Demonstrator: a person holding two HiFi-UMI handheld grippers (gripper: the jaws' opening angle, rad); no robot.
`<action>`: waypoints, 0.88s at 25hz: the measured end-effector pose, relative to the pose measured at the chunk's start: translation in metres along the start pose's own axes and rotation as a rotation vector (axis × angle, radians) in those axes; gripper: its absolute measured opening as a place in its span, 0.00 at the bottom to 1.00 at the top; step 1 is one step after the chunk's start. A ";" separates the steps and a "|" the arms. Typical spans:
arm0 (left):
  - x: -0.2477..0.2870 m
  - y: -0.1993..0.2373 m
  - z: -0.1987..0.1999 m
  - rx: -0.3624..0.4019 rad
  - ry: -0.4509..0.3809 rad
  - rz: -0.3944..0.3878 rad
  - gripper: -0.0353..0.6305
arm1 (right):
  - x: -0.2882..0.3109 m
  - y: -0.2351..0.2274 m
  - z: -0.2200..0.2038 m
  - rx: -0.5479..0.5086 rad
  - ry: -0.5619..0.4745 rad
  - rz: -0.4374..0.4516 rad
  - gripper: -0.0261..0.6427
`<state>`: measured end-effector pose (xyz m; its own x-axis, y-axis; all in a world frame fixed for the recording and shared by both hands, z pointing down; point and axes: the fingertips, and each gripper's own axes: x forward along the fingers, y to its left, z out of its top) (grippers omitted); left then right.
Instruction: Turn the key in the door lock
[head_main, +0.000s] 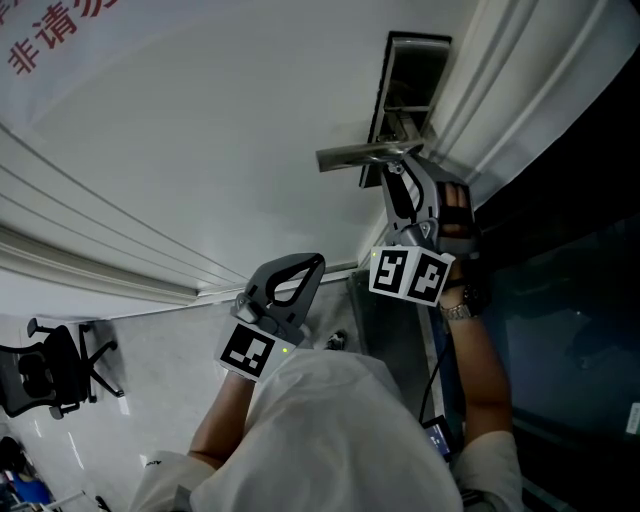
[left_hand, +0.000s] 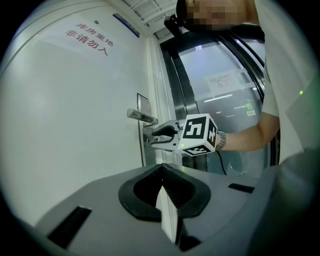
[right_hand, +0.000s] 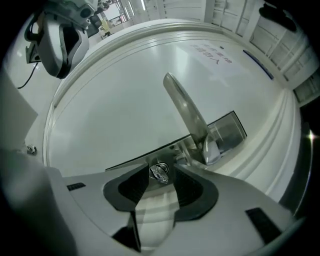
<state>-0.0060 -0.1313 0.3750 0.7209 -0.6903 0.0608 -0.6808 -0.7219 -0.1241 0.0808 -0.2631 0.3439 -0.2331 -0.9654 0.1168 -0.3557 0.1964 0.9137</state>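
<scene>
The white door carries a metal lock plate (head_main: 412, 75) with a lever handle (head_main: 355, 156). Just below the handle, my right gripper (head_main: 395, 178) points at the lock. In the right gripper view a small silver key (right_hand: 160, 171) sticks out of the lock, below the handle (right_hand: 185, 107). It sits between the right gripper's (right_hand: 157, 181) spread jaws, with a gap to the pad on each side. My left gripper (head_main: 312, 264) hangs back from the door to the left, its jaws closed together and empty (left_hand: 162, 187). The left gripper view shows the right gripper (left_hand: 152, 137) at the lock from the side.
A dark frame with glass panels (head_main: 560, 300) stands directly right of the door. Red characters (left_hand: 90, 40) are printed high on the door. A black office chair (head_main: 55, 375) stands on the pale floor at the lower left.
</scene>
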 end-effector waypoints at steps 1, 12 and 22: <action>0.000 0.001 0.000 0.000 0.000 0.001 0.06 | 0.001 0.001 0.000 0.005 0.000 0.006 0.27; 0.005 0.007 -0.001 0.002 0.002 0.001 0.06 | 0.006 -0.002 -0.002 0.168 0.000 -0.011 0.07; 0.007 0.010 -0.007 -0.016 0.019 -0.002 0.06 | 0.007 -0.013 -0.005 0.809 -0.078 0.021 0.07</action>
<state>-0.0083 -0.1437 0.3814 0.7201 -0.6892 0.0798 -0.6811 -0.7241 -0.1082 0.0879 -0.2734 0.3349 -0.2989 -0.9513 0.0755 -0.8876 0.3062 0.3440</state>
